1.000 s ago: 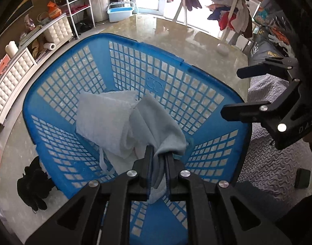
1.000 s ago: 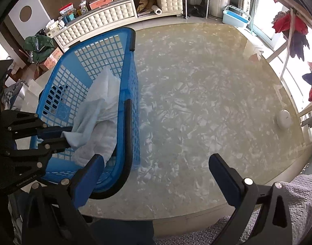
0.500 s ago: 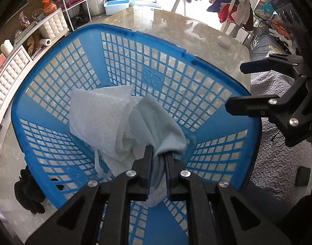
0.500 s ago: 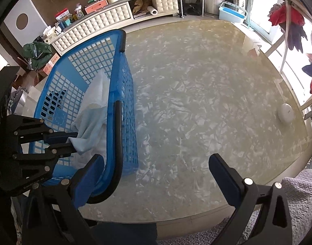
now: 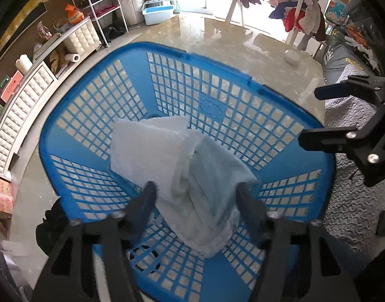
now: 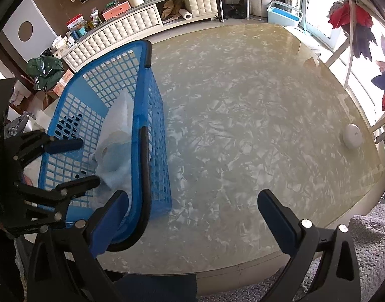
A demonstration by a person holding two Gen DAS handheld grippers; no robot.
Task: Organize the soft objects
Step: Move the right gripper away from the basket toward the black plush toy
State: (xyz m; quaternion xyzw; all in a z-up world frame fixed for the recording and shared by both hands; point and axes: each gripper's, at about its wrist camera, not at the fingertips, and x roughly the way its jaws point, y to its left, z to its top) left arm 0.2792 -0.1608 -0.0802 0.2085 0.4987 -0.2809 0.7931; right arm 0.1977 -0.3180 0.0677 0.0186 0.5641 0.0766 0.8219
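Your left gripper (image 5: pixel 195 196) hangs over the blue basket (image 5: pixel 217 80) with jaws apart, straddling the pale cloths (image 5: pixel 177 166) lying inside. Your right gripper (image 6: pixel 192 216) hovers over the counter (image 6: pixel 242 125), jaws apart and empty.

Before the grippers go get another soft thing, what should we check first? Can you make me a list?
1. Left hand-held gripper open: ok, its fingers stand apart on either side of the cloth.
2. Blue cloth inside the blue basket: ok, it lies on the white towel.
3. Cloth free of the left fingers: cannot tell, its edge lies close to one finger.
4. Right hand-held gripper open and empty: ok.
5. Right gripper clear of the basket: not ok, one finger sits right by the rim.
6. Basket resting on the table: ok.
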